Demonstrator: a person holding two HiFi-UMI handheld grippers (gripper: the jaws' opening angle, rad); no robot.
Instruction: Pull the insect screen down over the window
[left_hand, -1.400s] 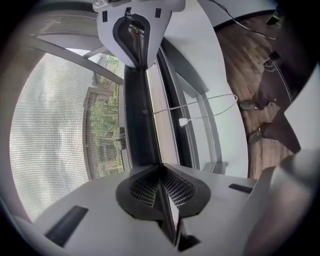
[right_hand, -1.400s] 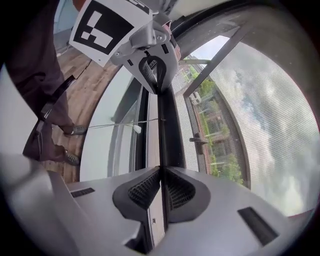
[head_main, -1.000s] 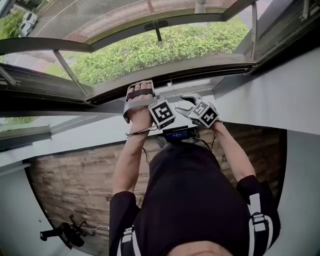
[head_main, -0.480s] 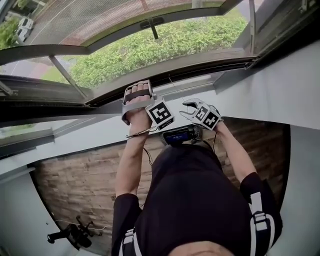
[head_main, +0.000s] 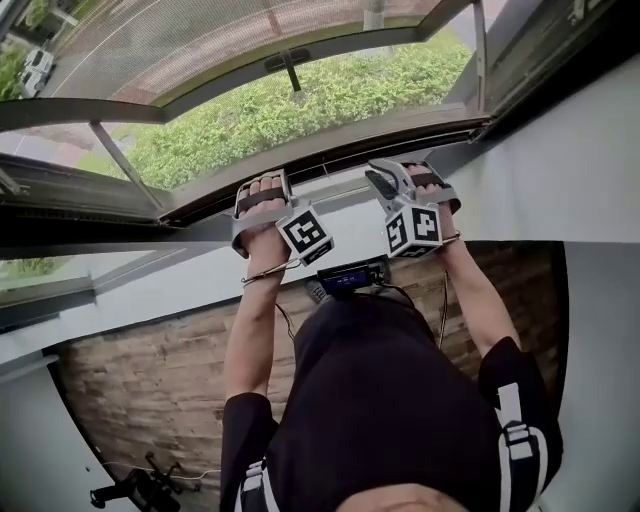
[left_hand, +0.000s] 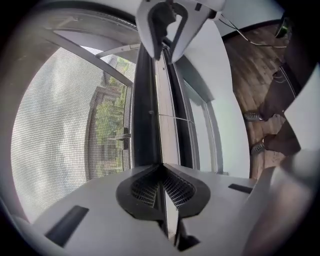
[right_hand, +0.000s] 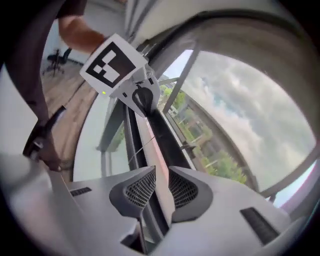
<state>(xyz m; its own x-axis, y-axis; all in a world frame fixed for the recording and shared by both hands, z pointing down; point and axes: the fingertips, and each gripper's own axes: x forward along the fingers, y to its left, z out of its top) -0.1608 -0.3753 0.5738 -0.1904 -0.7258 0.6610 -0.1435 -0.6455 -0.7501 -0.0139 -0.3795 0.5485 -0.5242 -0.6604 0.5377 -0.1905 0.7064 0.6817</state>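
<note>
— Where is the insect screen (left_hand: 55, 140)?
— Its mesh spreads to the left of the jaws of the left gripper (left_hand: 162, 189), beside the pale rail (left_hand: 165, 130) that runs straight ahead out of them.
— And those jaws?
— Pressed together on a thin edge of that rail.
— The right gripper (right_hand: 159, 192)?
— Its jaws have just been closing. The same rail lies between them, with the pads against both its sides.
</note>
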